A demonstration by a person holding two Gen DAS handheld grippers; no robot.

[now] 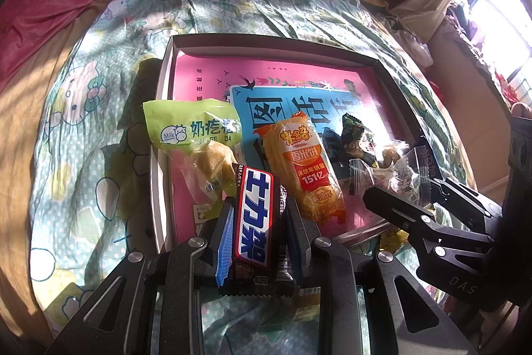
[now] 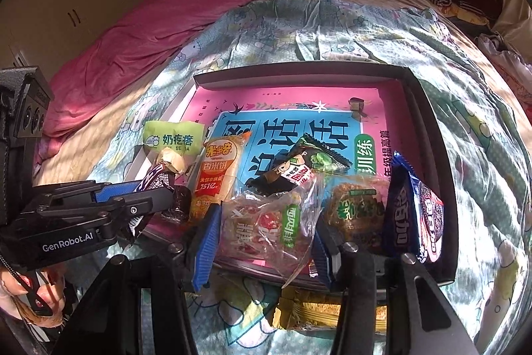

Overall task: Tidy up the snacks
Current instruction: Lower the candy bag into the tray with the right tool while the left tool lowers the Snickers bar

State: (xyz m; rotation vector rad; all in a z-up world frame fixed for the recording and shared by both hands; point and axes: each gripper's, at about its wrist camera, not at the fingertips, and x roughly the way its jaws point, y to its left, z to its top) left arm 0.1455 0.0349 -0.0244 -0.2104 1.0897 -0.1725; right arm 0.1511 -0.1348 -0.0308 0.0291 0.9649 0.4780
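Observation:
My left gripper (image 1: 256,222) is shut on a brown chocolate bar (image 1: 256,215) with blue letters, held over the near edge of the shallow dark box (image 1: 266,39). In the right wrist view the same bar (image 2: 156,178) shows in the left gripper (image 2: 166,192). The blue pads of my right gripper (image 2: 266,248) press both sides of a clear snack packet (image 2: 266,222) at the box's near edge. Inside the box lie an orange rice-cracker packet (image 2: 216,175), a green milk-snack bag (image 2: 173,138), a dark green packet (image 2: 299,168), a brown packet (image 2: 355,212) and a blue cookie packet (image 2: 412,215).
A pink and blue book (image 2: 382,102) lines the box floor. The box sits on a cartoon-print quilt (image 2: 332,32) on a bed, with a pink blanket (image 2: 149,32) at the far left. A yellow packet (image 2: 316,311) lies on the quilt below my right gripper. A hand (image 2: 20,295) shows bottom left.

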